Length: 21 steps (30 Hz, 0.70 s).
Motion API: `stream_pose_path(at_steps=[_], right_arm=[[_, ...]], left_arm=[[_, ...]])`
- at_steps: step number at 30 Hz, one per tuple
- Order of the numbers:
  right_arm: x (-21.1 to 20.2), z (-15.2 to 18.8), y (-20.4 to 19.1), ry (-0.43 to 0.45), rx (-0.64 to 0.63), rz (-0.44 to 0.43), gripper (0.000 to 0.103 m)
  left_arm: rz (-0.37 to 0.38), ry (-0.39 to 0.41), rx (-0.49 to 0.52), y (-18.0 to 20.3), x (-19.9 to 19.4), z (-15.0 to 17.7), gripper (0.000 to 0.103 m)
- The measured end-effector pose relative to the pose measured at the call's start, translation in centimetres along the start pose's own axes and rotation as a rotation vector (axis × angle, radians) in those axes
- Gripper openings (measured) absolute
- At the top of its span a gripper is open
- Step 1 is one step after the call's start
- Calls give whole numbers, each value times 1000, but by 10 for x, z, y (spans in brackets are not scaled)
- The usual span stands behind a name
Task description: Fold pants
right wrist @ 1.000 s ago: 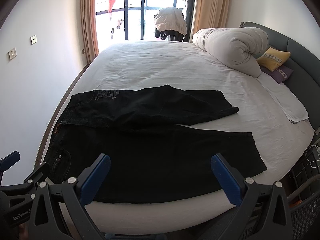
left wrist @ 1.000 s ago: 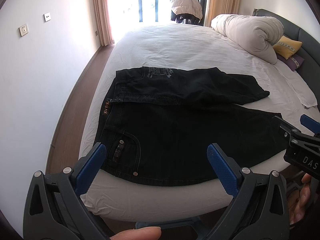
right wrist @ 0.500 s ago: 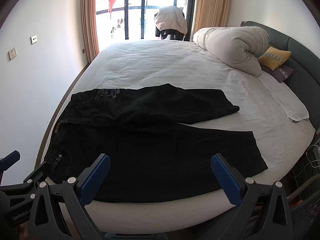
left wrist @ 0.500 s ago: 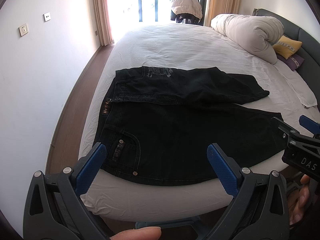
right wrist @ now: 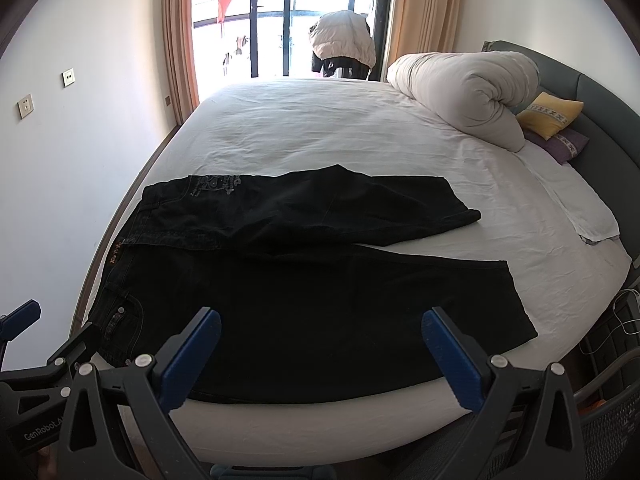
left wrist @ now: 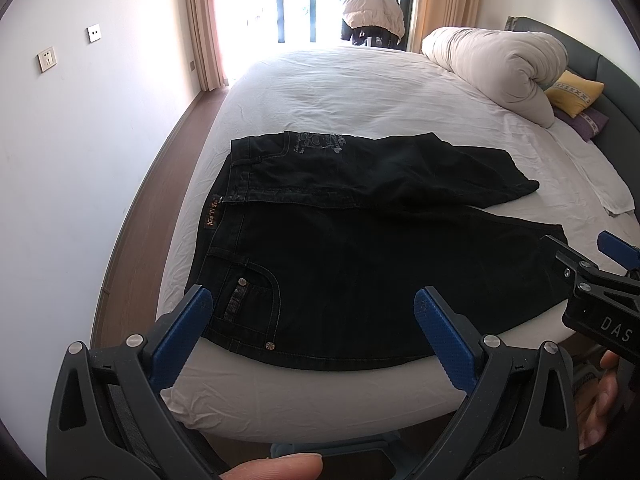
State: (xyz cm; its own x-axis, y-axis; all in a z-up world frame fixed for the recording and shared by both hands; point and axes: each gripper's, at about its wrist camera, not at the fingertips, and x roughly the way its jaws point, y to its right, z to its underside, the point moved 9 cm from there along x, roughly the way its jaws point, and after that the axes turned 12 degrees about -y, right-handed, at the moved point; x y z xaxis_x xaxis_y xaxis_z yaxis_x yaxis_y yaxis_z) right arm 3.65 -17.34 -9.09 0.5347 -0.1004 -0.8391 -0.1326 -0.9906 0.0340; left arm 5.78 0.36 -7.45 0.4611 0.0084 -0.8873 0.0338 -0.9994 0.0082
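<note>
Left gripper [left wrist: 310, 322] wide, pants [left wrist: 360, 264] pocket close-up

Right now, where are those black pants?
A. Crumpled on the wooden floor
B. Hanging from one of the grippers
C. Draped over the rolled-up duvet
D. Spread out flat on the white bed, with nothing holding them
D. The black pants lie spread on the bed, both legs laid out; the left gripper and the right gripper are open and short of the fabric.
</note>
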Motion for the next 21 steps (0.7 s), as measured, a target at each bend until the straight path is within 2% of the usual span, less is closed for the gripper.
stream_pose_path(at_steps=[12, 17, 21], right_arm=[[9, 13, -10, -17, -4, -9, 103], [14, 5, -7, -30, -26, -31, 103], [27, -10, -12, -19, -96, -98, 103]], left_arm=[[-3, -6, -3, -4, 4, 7, 103], [-11, -1, 6, -15, 17, -7, 103], [56, 32, 40, -22, 28, -33, 103]])
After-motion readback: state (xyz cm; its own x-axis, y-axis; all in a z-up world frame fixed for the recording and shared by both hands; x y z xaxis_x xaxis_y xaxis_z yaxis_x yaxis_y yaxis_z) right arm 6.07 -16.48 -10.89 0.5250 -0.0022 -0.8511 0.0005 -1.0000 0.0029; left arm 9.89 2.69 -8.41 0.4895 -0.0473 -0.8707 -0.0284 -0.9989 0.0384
